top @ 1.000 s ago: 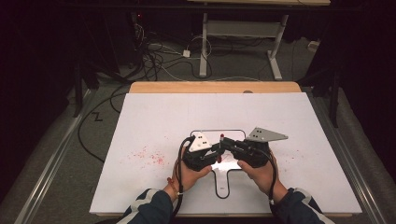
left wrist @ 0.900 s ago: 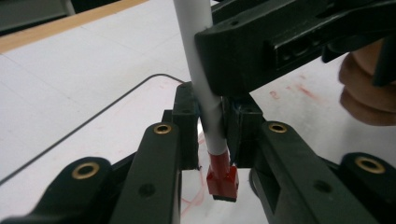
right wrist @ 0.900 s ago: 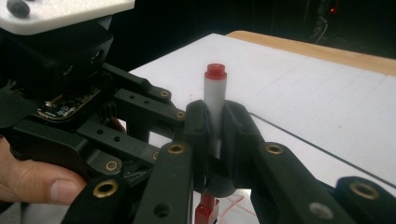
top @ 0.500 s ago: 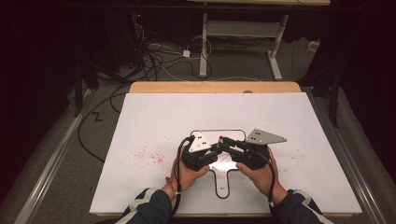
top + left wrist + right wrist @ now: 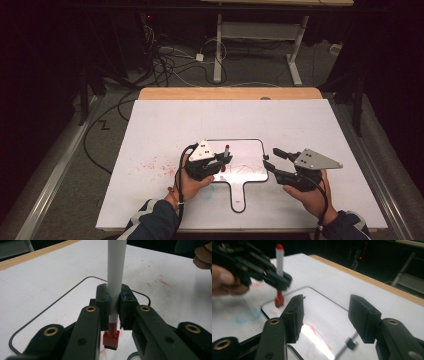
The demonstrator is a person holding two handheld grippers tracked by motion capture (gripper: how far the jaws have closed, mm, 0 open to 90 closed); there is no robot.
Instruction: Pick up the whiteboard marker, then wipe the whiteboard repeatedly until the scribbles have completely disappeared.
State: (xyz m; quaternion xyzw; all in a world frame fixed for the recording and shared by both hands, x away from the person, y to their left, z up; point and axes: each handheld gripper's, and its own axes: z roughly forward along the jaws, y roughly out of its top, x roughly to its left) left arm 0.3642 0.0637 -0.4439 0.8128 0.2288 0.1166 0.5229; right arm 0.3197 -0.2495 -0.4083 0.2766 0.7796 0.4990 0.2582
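Dim lab: floor cables (image 5: 165, 60), desk frame (image 5: 260, 35)

Black plastic tongs in left hand (image 5: 206, 161) and right hand (image 5: 284, 165) — brass screw eyelets, grey three-cornered top plates, trailing black cables; dark blue sleeves (image 5: 152, 220), pale stripes.

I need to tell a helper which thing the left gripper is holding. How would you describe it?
On the white table lies a small black-rimmed whiteboard. Over its left part the left gripper holds a marker upright: white barrel, red ends, unlike anything nearby.
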